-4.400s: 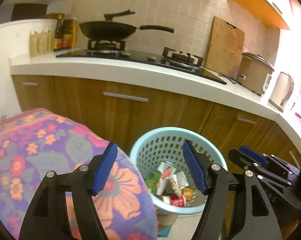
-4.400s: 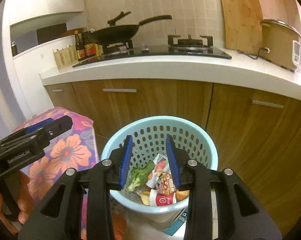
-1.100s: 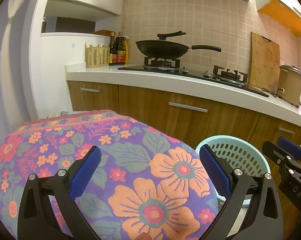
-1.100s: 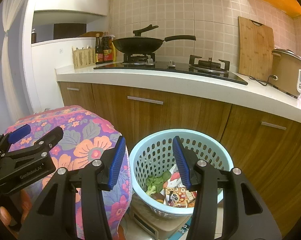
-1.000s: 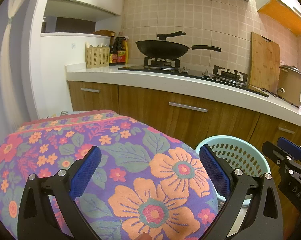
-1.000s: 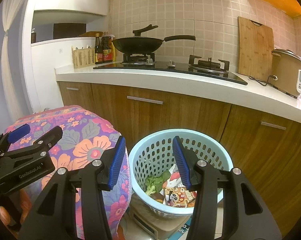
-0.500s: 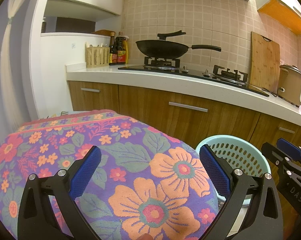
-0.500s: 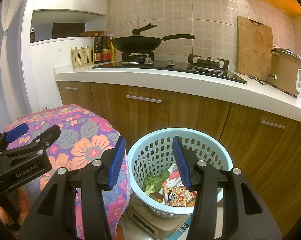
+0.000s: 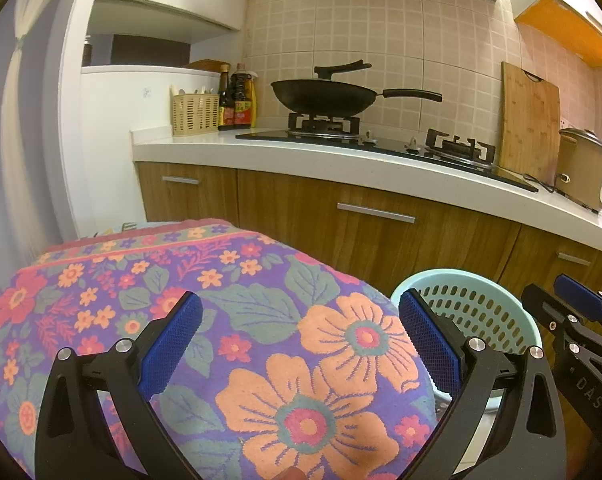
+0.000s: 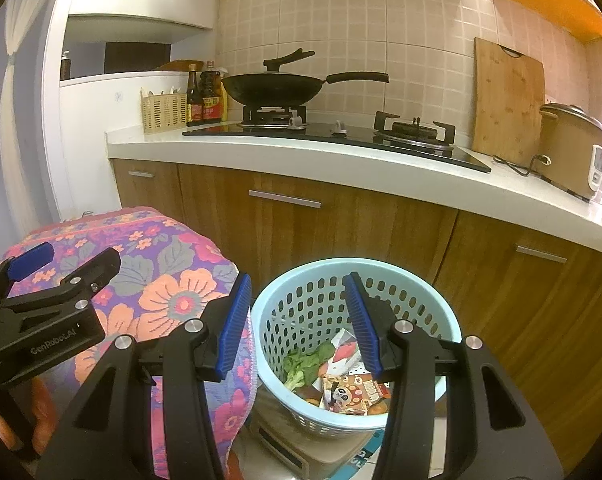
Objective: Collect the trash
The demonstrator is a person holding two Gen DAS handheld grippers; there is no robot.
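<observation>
A light blue perforated trash basket [image 10: 381, 280] stands on the floor by the cabinets; it also shows in the left wrist view [image 9: 501, 312]. Inside lie green leaves [image 10: 305, 364], snack wrappers [image 10: 353, 394] and other scraps. My right gripper [image 10: 299, 324] is open and empty, held above the basket's near left rim. My left gripper [image 9: 301, 344] is open wide and empty, over a table covered with a purple flowered cloth [image 9: 261, 320]. No trash shows on the cloth.
Wooden cabinets [image 10: 341, 220] under a white counter [image 10: 341, 156] run behind. On the counter are a black wok [image 10: 273, 88], a gas hob, sauce bottles [image 10: 205, 96], a cutting board [image 10: 505, 100] and a rice cooker [image 10: 573, 148]. The basket rests on a low box [image 10: 301, 440].
Over the last second both grippers have stayed almost still and open. Since 4.4 s ago both have pulled back from the basket, and the right jaws have opened wider.
</observation>
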